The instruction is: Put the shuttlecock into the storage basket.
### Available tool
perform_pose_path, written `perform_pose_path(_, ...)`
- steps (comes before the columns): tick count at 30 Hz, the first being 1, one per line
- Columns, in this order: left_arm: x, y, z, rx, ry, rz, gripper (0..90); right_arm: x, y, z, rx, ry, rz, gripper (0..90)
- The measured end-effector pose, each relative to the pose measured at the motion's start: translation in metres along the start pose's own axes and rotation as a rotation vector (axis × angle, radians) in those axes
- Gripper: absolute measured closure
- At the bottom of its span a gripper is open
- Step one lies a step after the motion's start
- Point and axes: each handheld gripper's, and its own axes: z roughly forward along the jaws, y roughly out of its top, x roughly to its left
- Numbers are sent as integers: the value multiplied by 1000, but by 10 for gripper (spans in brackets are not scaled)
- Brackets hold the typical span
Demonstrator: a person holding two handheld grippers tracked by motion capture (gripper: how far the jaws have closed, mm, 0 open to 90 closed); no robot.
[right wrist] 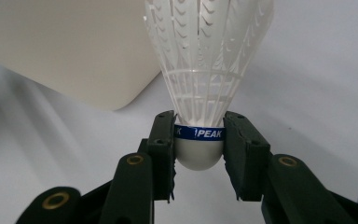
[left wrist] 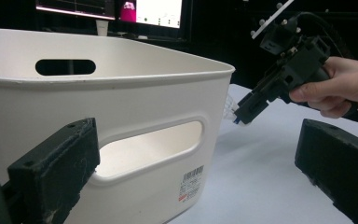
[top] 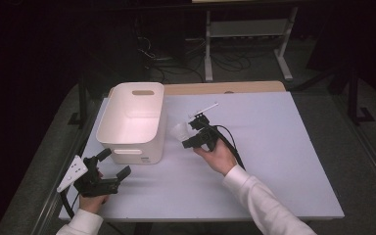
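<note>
"PEAK" in white on the shuttlecock's blue band; the bin's barcode sticker is unreadable.

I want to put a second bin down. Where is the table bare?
Free: the wide stretch right of the right gripper, out to the table edges. Crowded: the left, with the white bin, shuttlecock and left gripper.
</note>
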Motion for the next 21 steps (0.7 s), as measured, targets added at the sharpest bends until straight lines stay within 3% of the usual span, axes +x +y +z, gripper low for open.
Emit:
perform_pose_path(13,0,0,0,0,0,4,0,3,15,-20,-30,-30,-30,638)
perform_pose_path(21,0,0,0,-2,0,3,0,6,24,-32,-46,-20,-21,638)
